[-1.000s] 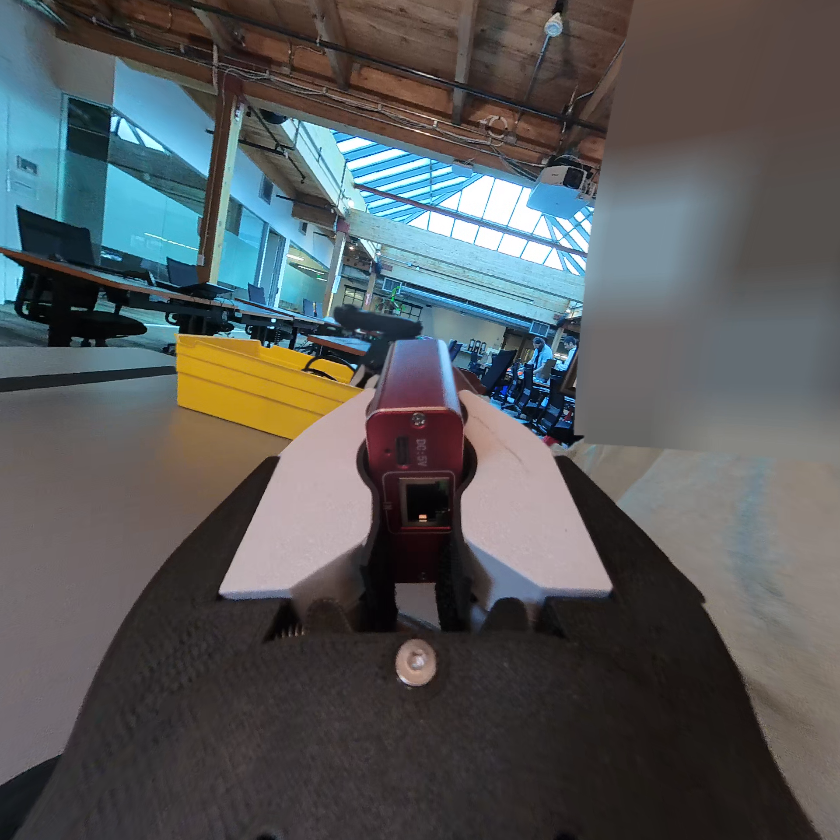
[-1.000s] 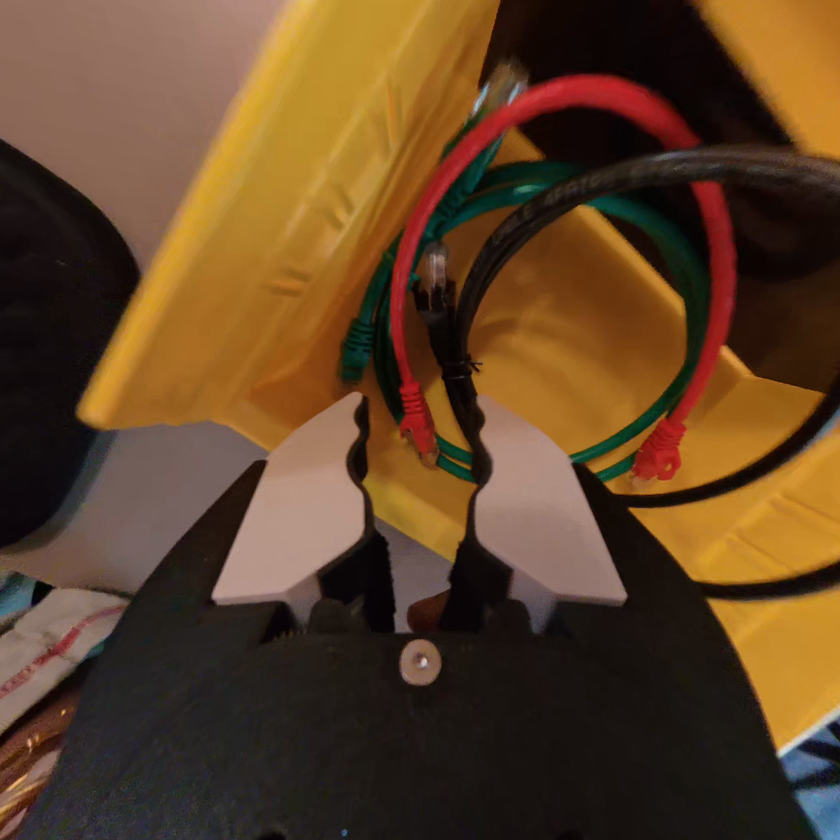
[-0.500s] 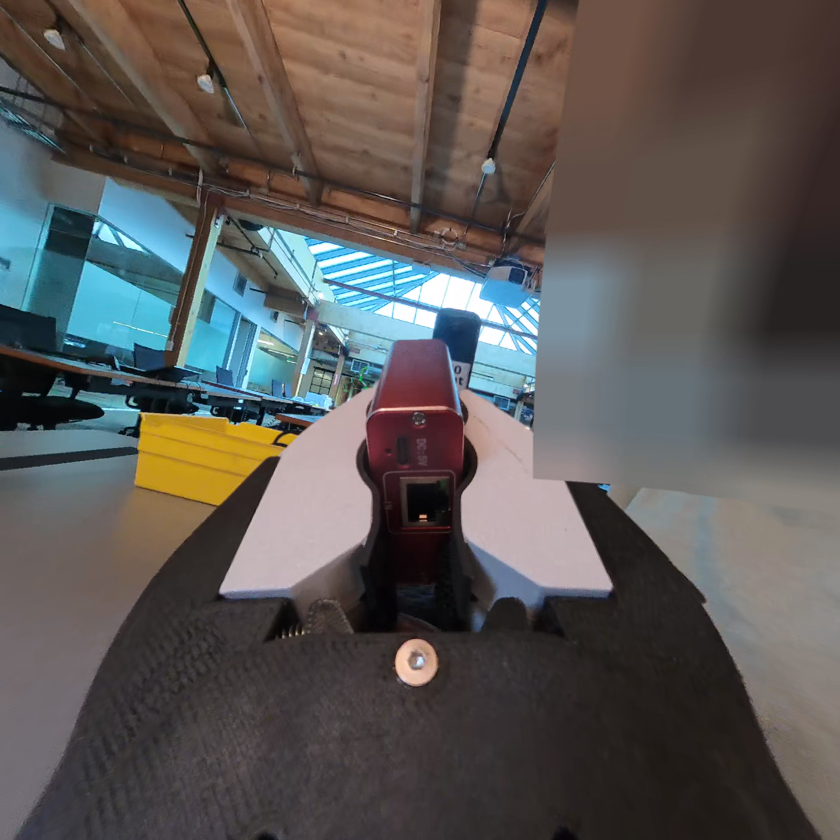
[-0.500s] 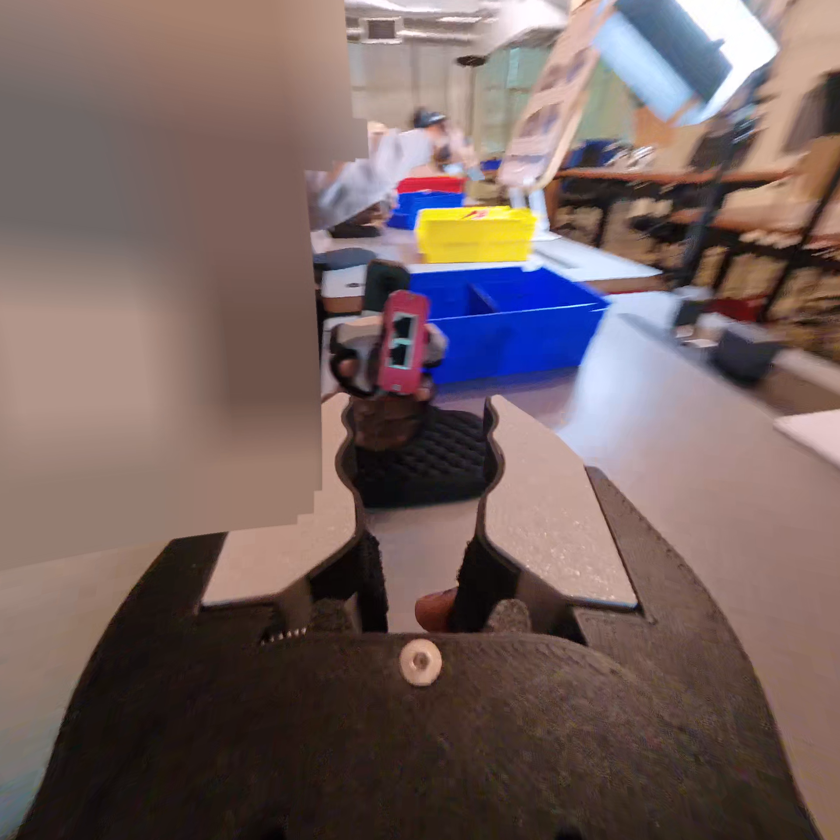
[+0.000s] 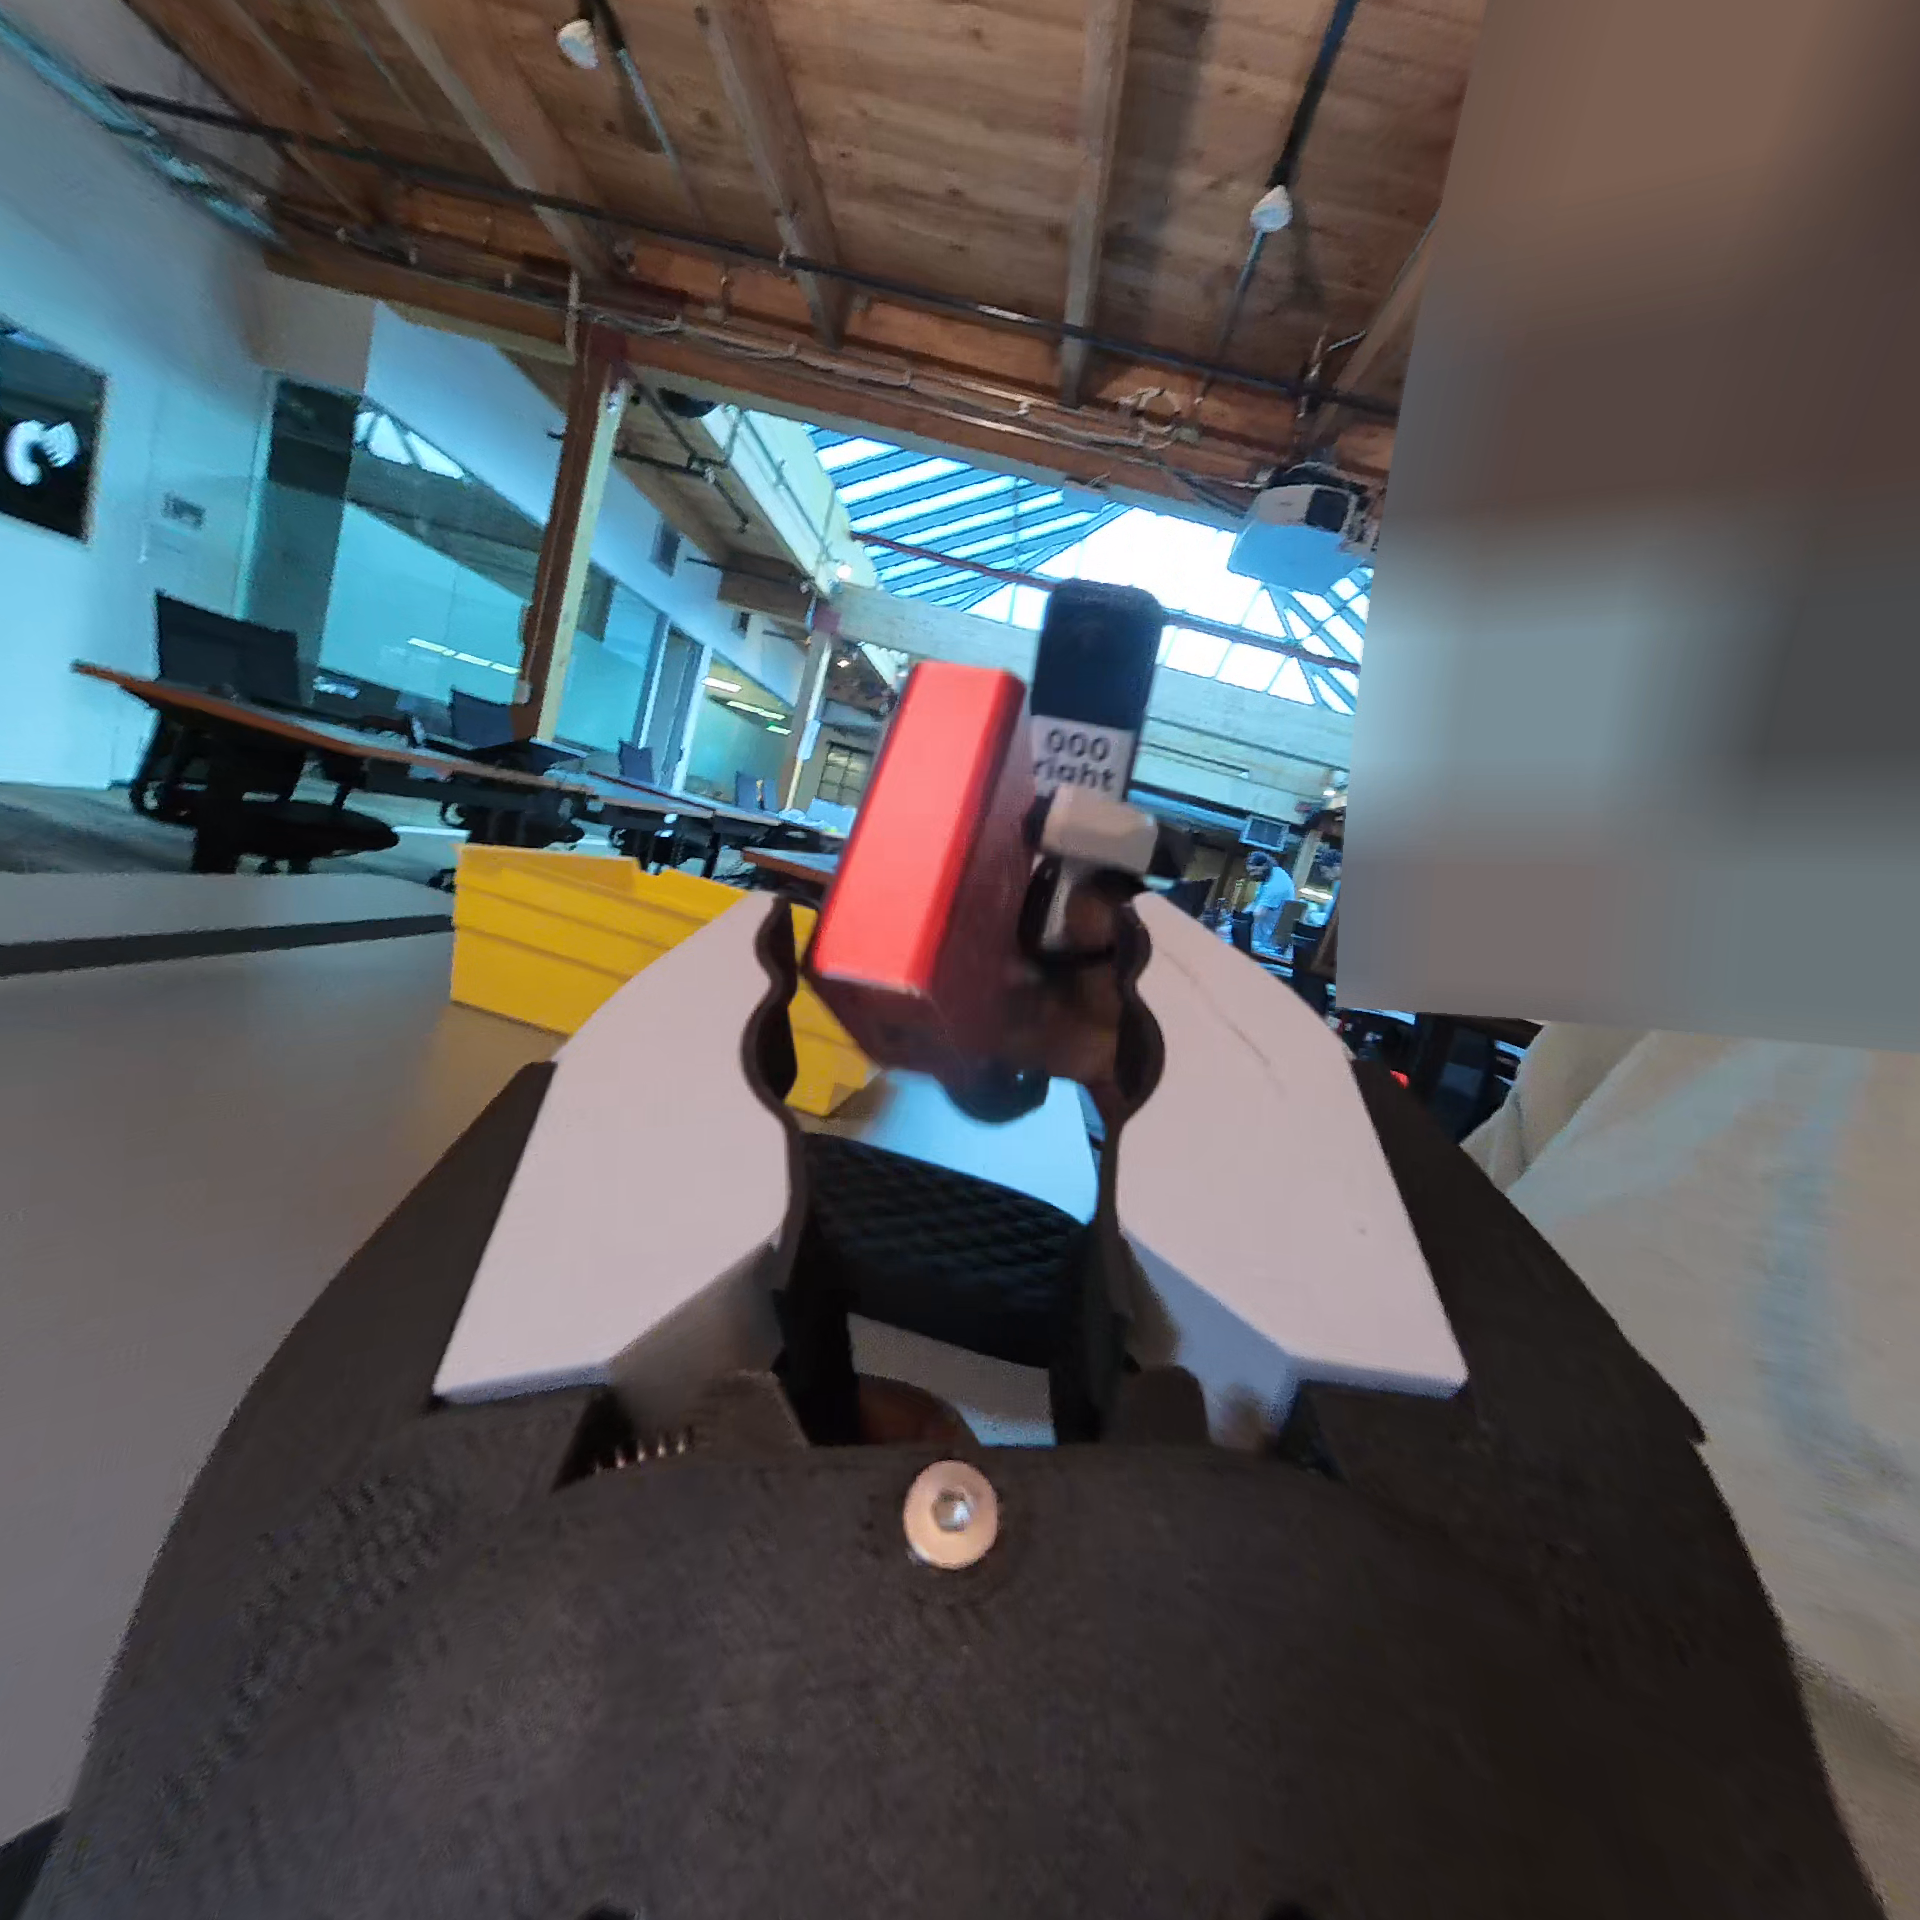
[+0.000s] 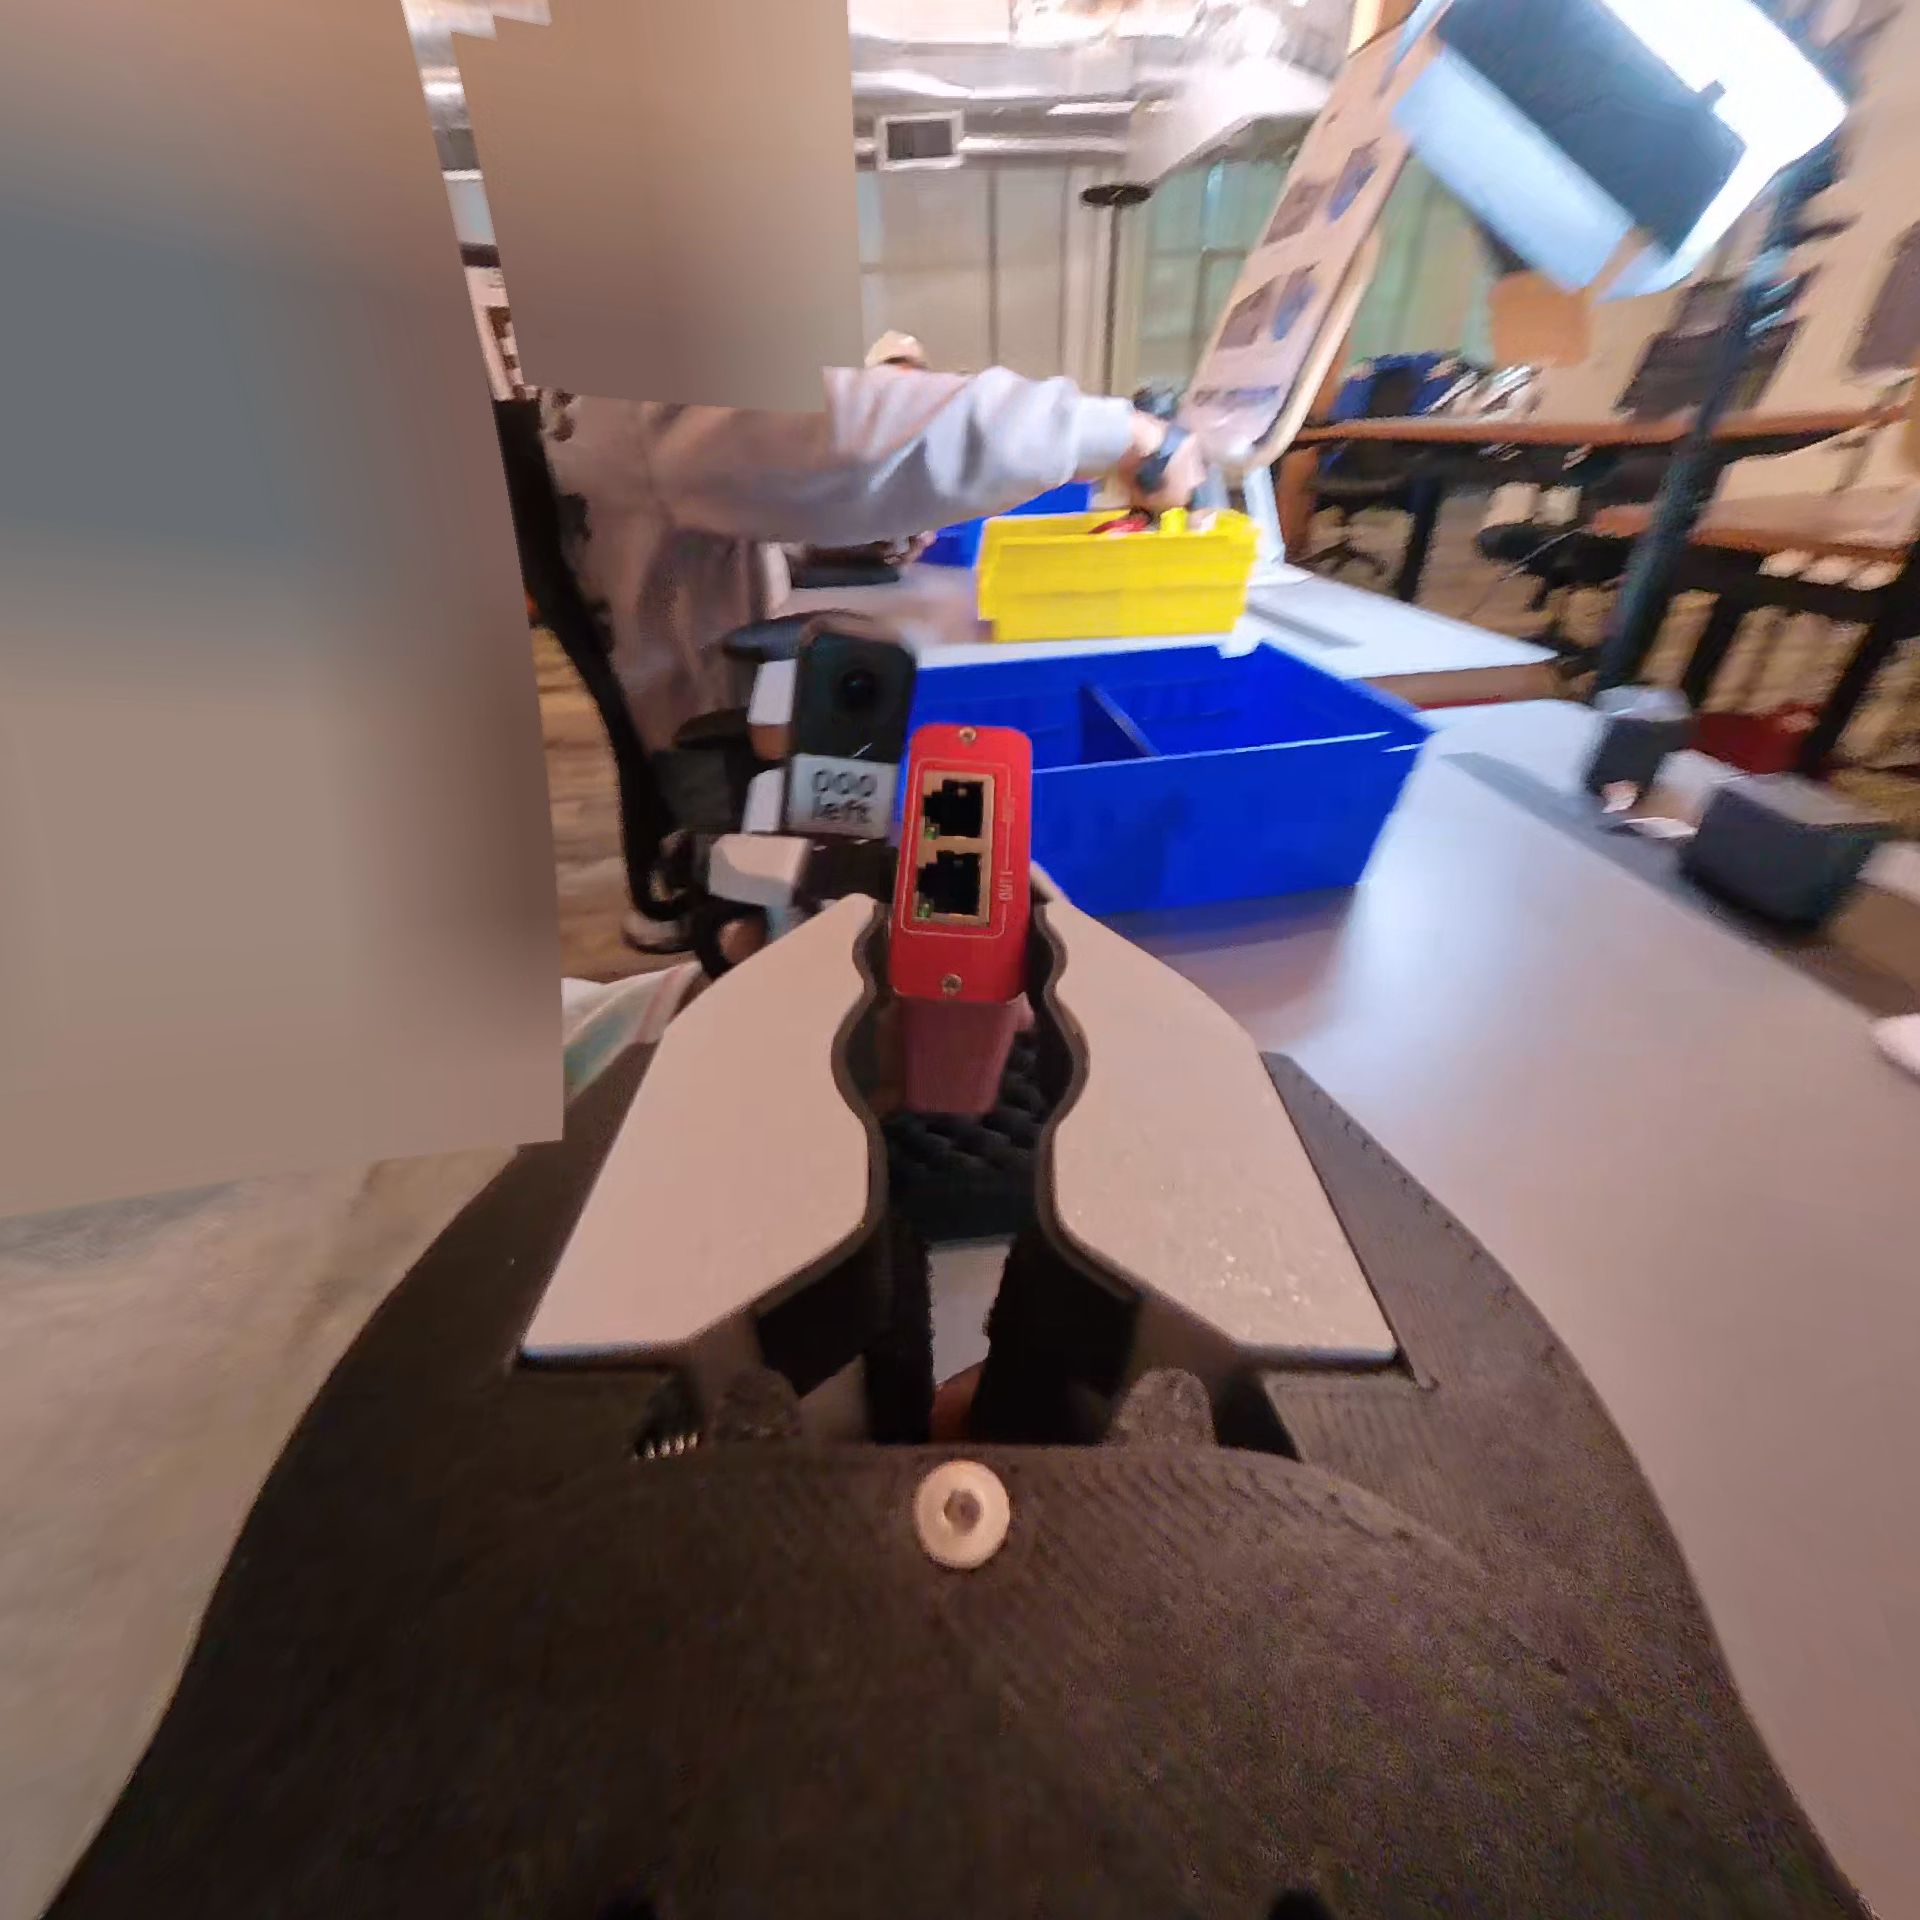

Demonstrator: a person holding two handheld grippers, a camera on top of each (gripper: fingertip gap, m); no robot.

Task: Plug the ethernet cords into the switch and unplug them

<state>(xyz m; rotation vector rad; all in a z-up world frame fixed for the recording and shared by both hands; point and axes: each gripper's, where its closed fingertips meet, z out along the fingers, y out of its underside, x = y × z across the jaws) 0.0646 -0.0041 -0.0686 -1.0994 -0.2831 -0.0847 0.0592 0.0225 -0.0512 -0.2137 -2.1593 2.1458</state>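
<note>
The red switch (image 6: 961, 862) is upright between my right gripper's (image 6: 956, 935) fingertips, its two empty ports facing the right wrist camera. The right gripper is shut on it. In the left wrist view the switch (image 5: 914, 862) hangs tilted just past my left gripper (image 5: 951, 935), which is open and empty, its fingers clear of the switch on both sides. The right gripper's white finger (image 5: 1091, 831) and black camera show behind the switch. The left gripper's camera (image 6: 852, 707) shows behind the switch in the right wrist view. No ethernet cords are in view.
A yellow bin (image 5: 561, 935) sits on the grey table (image 5: 208, 1143) ahead left. In the right wrist view a blue divided bin (image 6: 1195, 810) and a second yellow bin (image 6: 1117, 582) stand beyond the switch. A person in a white sleeve (image 6: 883, 468) reaches there. Dark objects (image 6: 1766, 852) lie at right. My two grippers' fingertips are within a few centimetres of each other.
My left gripper has opened and let go of the switch. My right gripper swung away from the yellow bin of cords, came up to the switch and shut on it.
</note>
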